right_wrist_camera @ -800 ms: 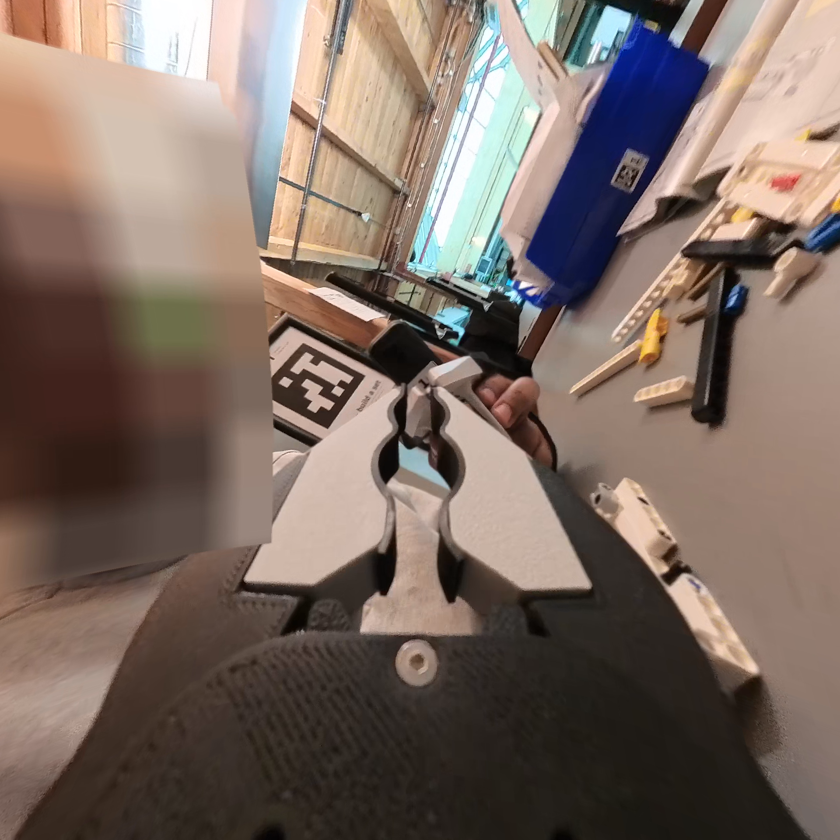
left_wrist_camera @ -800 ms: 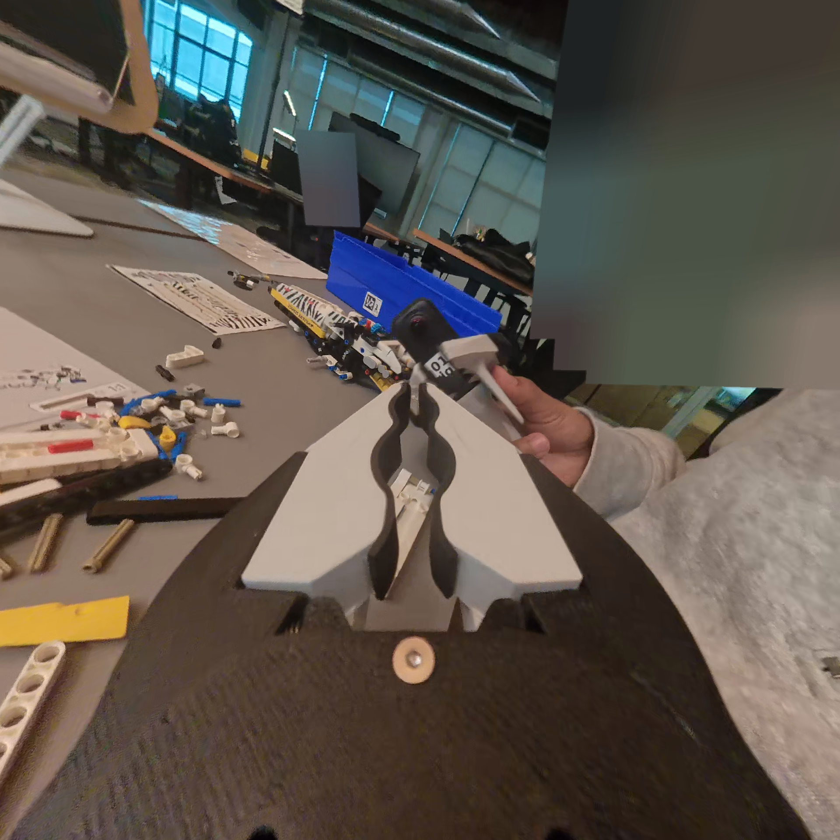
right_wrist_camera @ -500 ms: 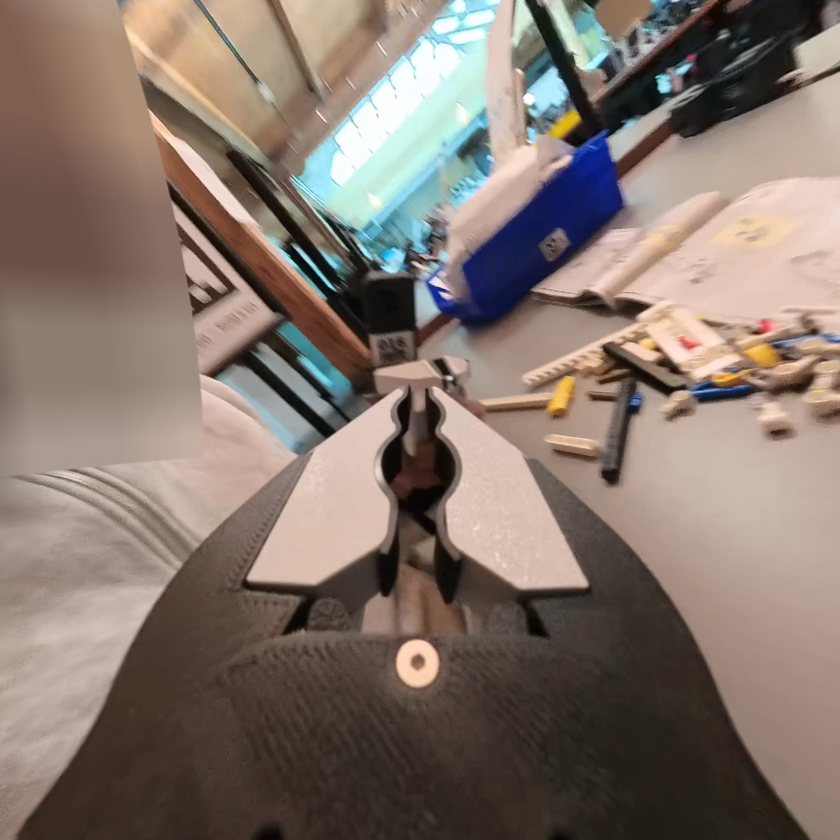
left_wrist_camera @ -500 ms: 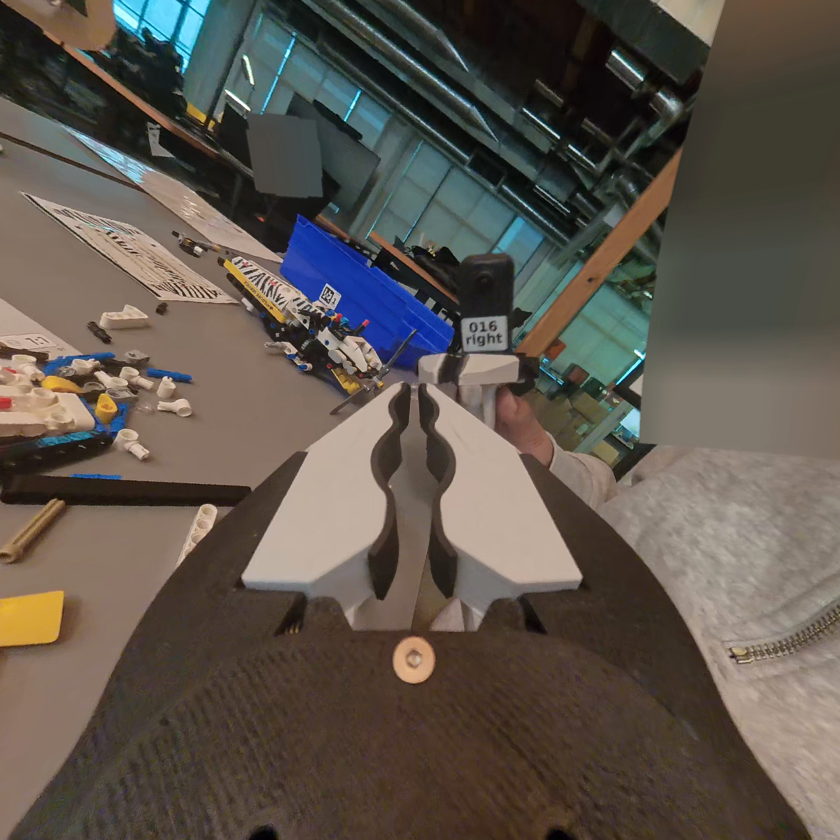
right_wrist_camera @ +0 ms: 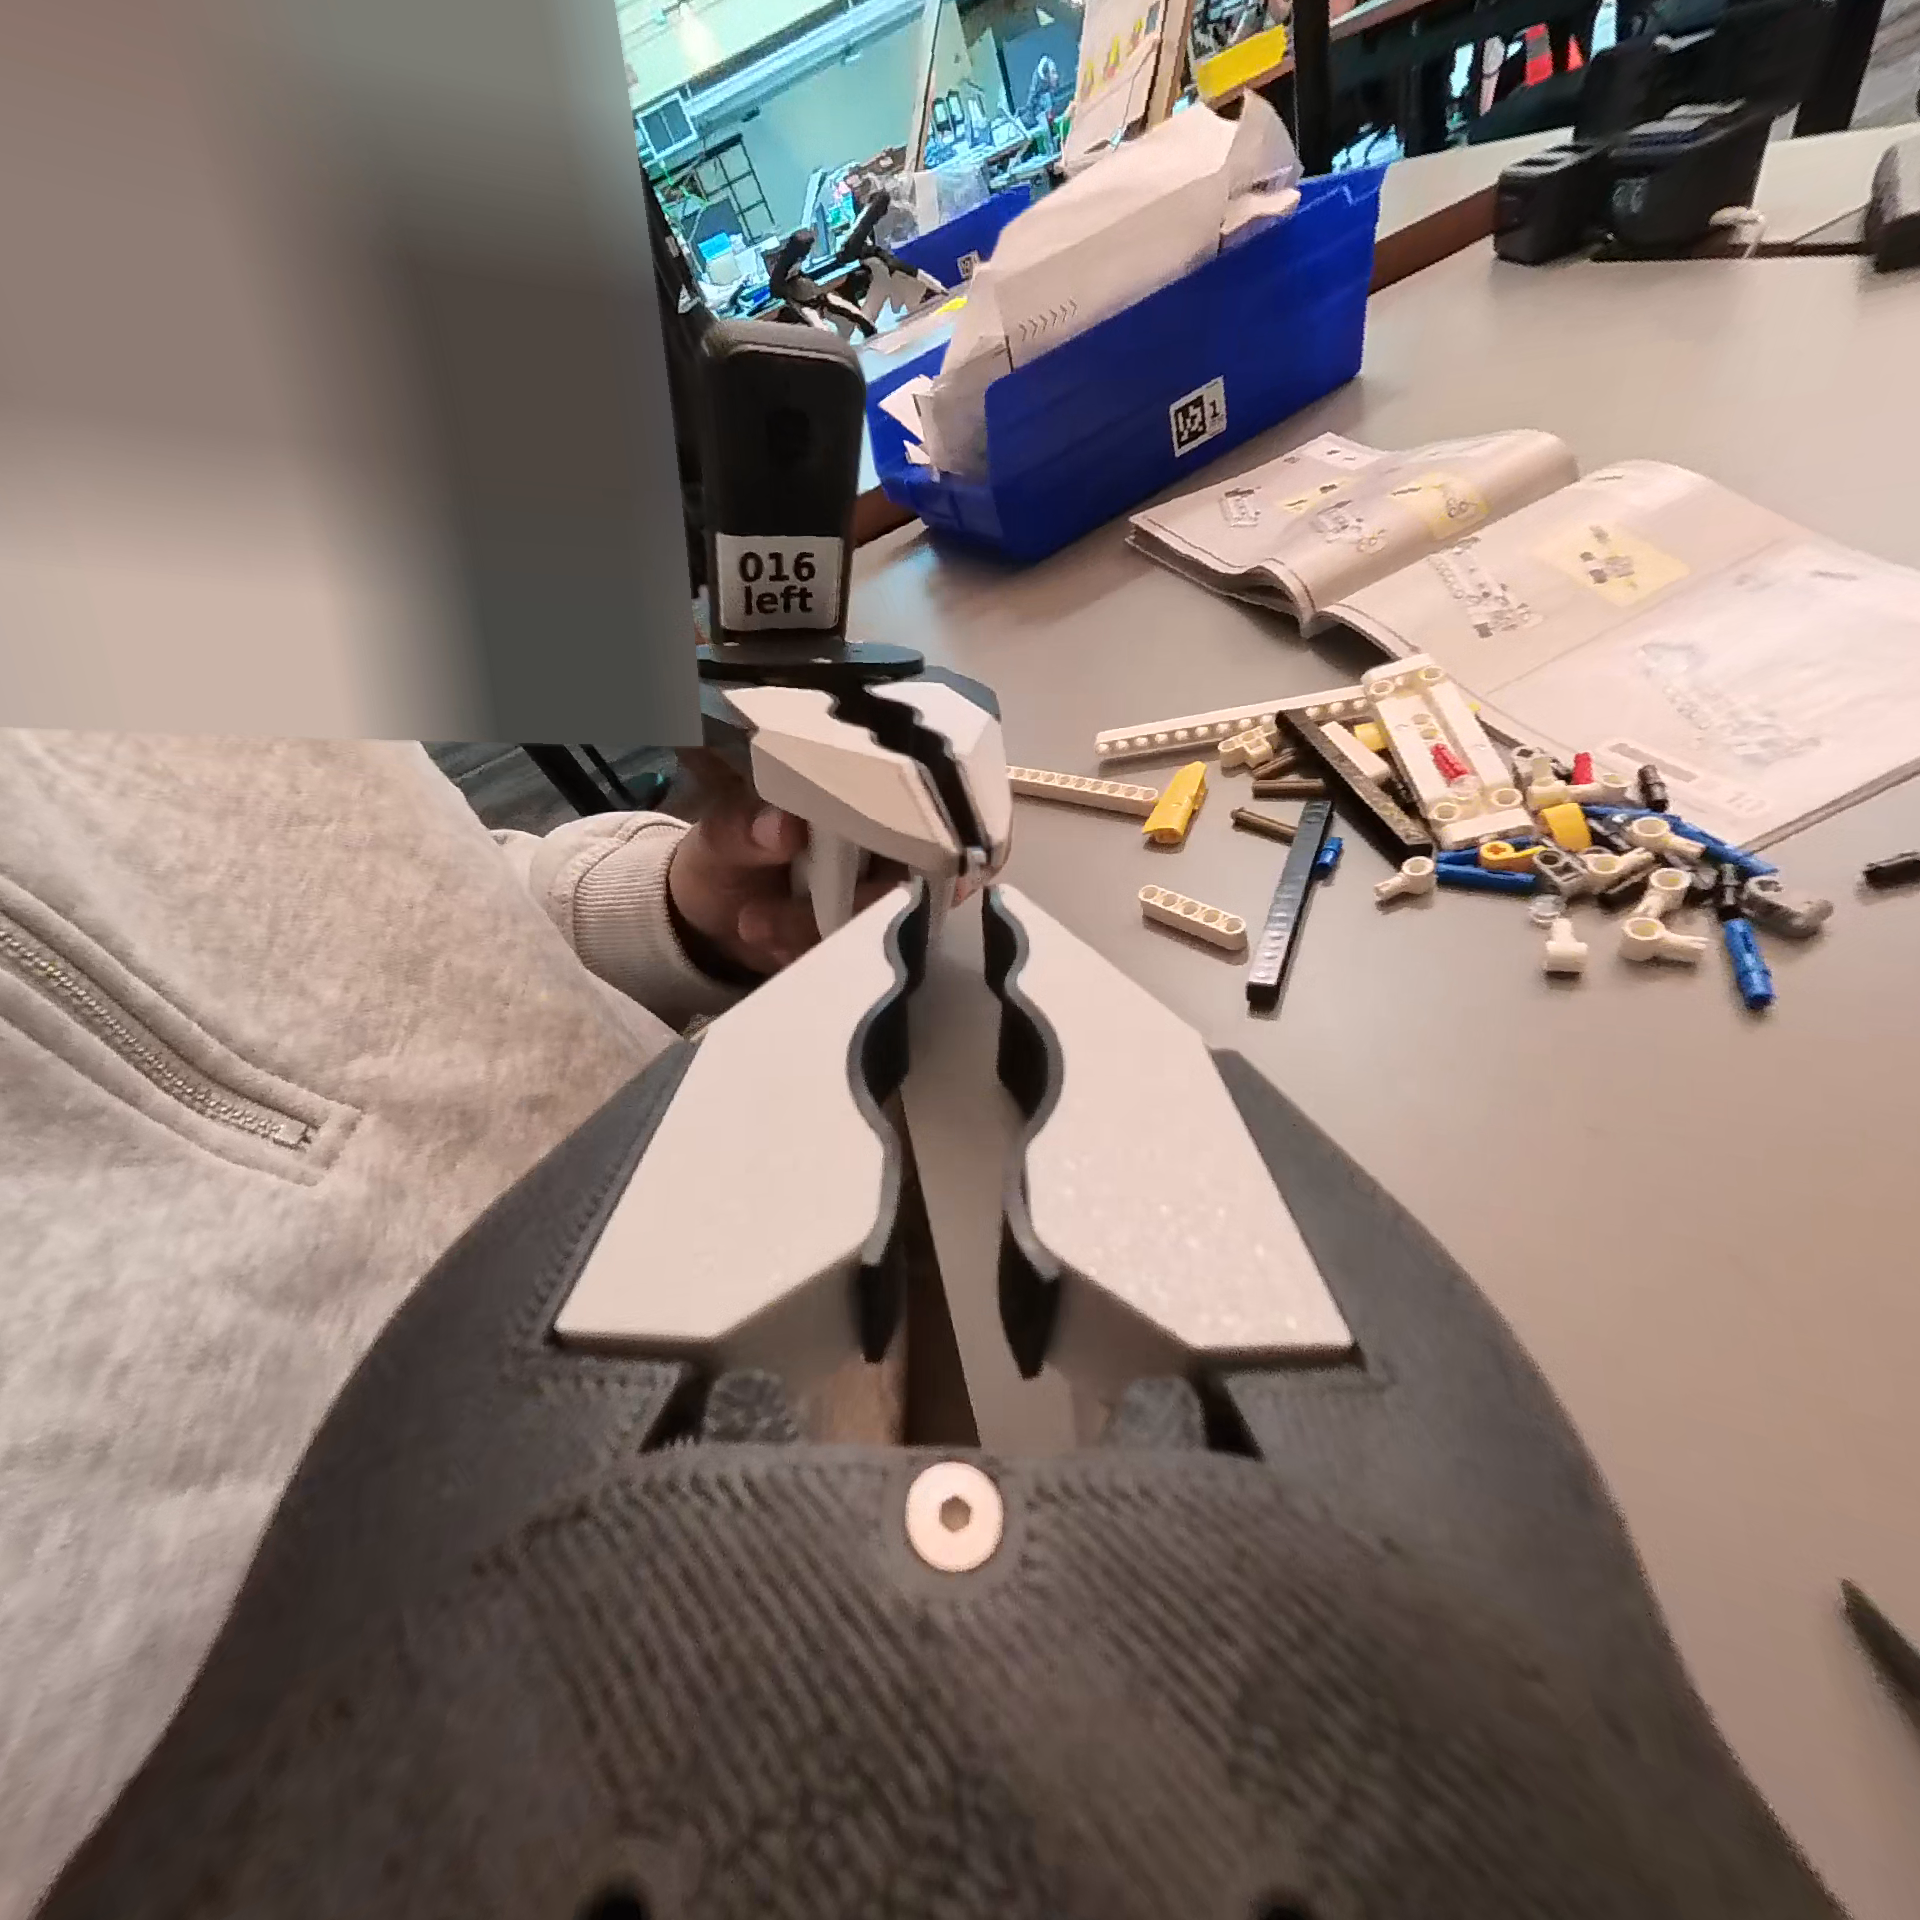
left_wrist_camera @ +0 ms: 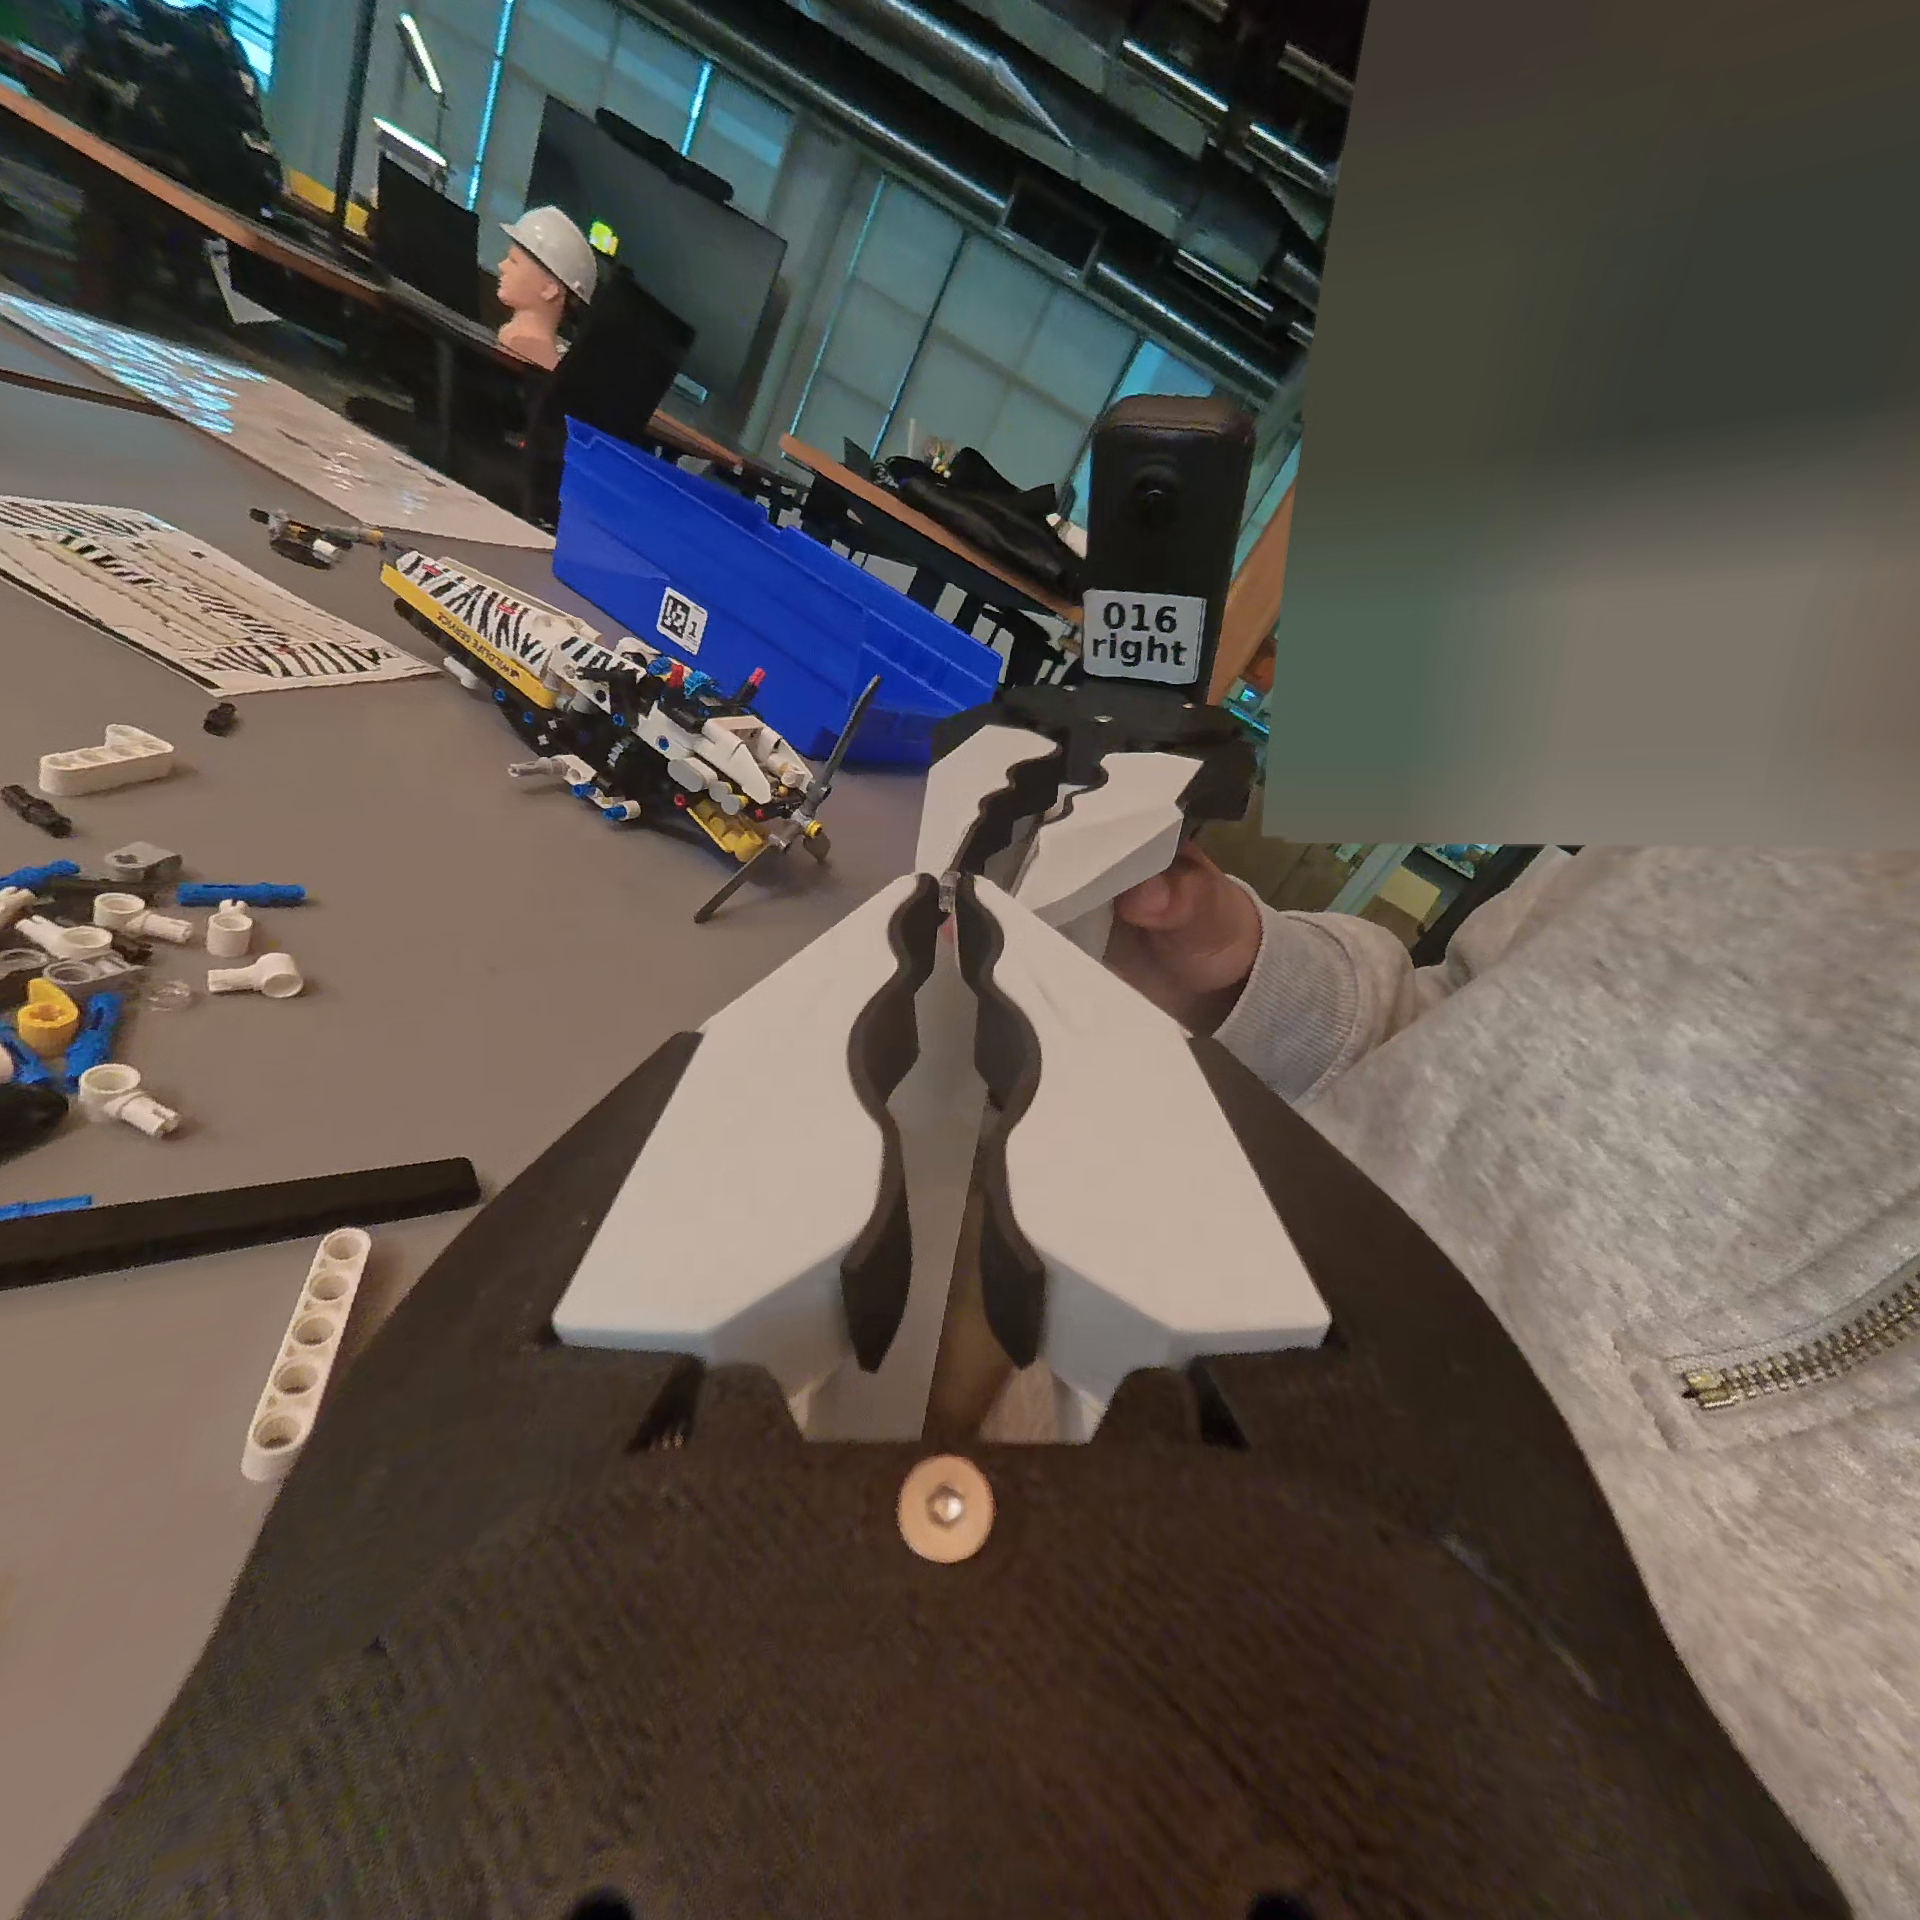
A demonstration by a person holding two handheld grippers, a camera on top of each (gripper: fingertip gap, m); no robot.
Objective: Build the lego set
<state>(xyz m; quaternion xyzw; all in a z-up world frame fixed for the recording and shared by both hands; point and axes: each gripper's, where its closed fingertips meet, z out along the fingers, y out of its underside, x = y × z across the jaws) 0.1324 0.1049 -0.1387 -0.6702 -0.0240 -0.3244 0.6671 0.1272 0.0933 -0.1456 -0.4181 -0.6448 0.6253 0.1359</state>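
The left gripper [left_wrist_camera: 945, 896] was pressed nearly together at frame centre, pinching a small piece [left_wrist_camera: 948, 891] at its very tips. The right gripper [right_wrist_camera: 951, 899] met it tip to tip, jaws slightly parted around the left's nose; whether it gripped the piece could not be told. Both hung in the air near the grey sweatshirt [left_wrist_camera: 1558, 1143], off toward the table [left_wrist_camera: 468, 987] edge. The half-built model [left_wrist_camera: 623, 707] lay well apart at left centre of the left view, in front of the blue bin [left_wrist_camera: 790, 613]. The loose parts [right_wrist_camera: 1558, 852] sat at right middle of the right view, beside the open booklet [right_wrist_camera: 1558, 582]. The chief risk seemed to be a drop: so little of the piece was held that a skewed squeeze or an early release could flick it out. It would then likely fall onto the sweatshirt or off the table, where it would be hard to find.
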